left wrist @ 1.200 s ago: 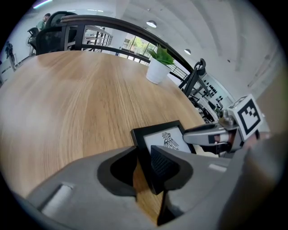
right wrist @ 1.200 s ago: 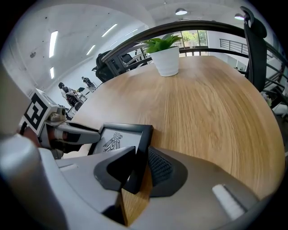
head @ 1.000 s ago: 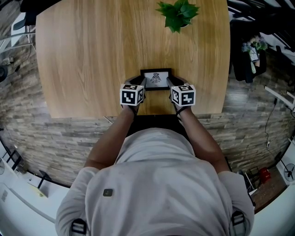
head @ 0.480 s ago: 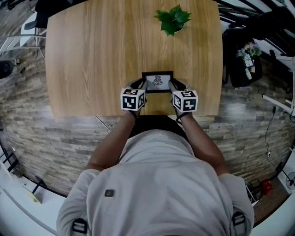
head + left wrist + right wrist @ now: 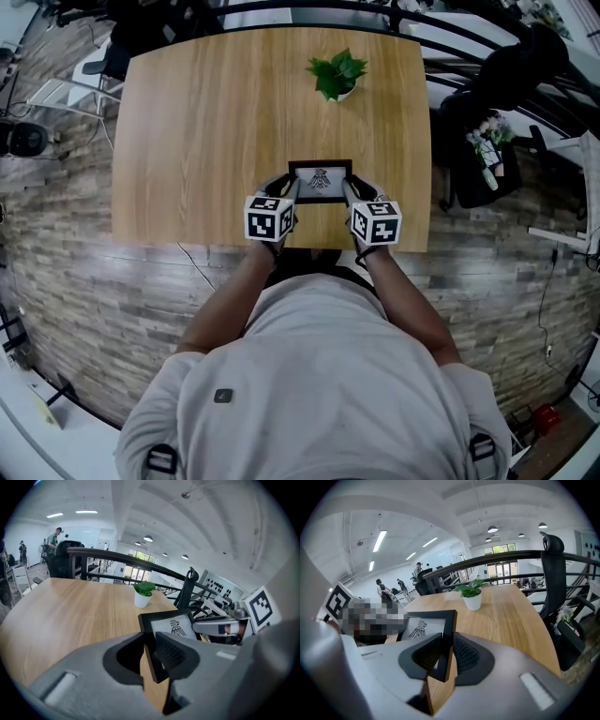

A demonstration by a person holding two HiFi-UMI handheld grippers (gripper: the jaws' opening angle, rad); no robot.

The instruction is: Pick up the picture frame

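A small black picture frame with a bird drawing behind glass hangs above the near edge of the wooden table, held between both grippers. My left gripper is shut on its left side; in the left gripper view the frame sits edge-on between the pads of that gripper. My right gripper is shut on its right side, and the right gripper view shows the frame clamped by that gripper. The frame's face tilts up toward me.
A small potted plant in a white pot stands at the table's far side, also seen as the plant. A black office chair and a dark railing lie to the right and behind. The floor is stone-patterned.
Both grippers have risen together with the picture frame, lifting it off the table. The table looks smaller and farther below in the head view.
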